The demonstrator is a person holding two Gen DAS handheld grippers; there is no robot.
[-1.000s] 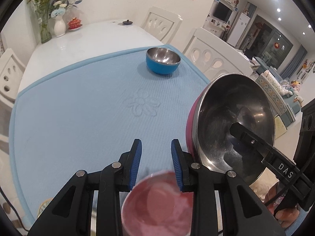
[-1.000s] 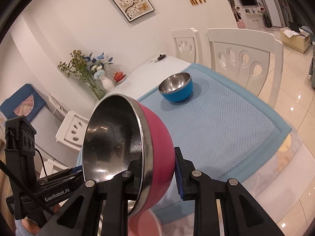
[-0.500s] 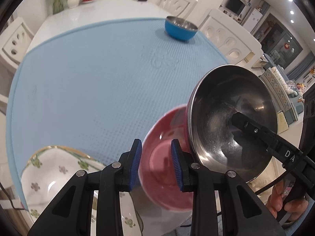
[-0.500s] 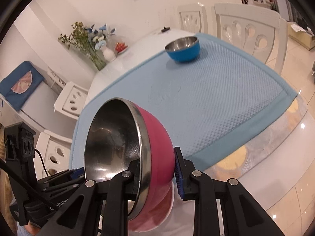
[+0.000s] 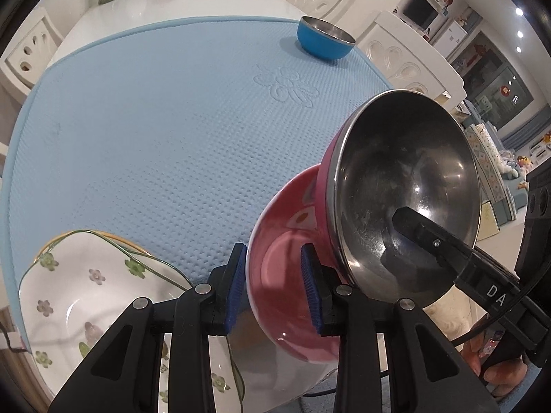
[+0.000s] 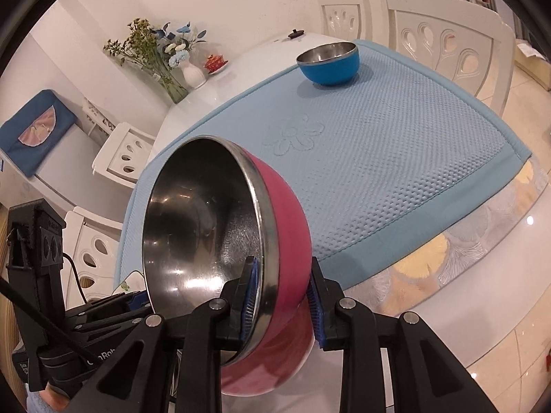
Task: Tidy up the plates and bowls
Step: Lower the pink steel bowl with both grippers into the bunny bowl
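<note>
My left gripper point(image 5: 273, 251) has its blue pads on either side of the rim of a glossy red dish point(image 5: 275, 296), low over the near table edge; its jaws are opening. My right gripper point(image 6: 283, 261) pinches the wall of a tilted pink bowl point(image 6: 286, 223) with a steel inside point(image 5: 406, 179), one pad inside and one outside; these jaws are opening too. The pink bowl's underside lies against the red dish point(image 6: 275, 361). A white floral plate point(image 5: 86, 292) lies just left of the red dish. A blue steel-lined bowl point(image 5: 325, 39) stands at the mat's far side.
A light blue textured mat point(image 5: 155, 120) covers most of the white glass-topped table point(image 6: 465, 275). White chairs point(image 6: 447, 41) ring the table. A flower vase point(image 6: 193, 72) and a small red pot stand at the far end. A hand point(image 5: 482, 361) holds the right tool.
Both grippers came down towards the near table edge with their dishes. The floral plate came into the left view. The red dish swung up from below the left fingers to between them.
</note>
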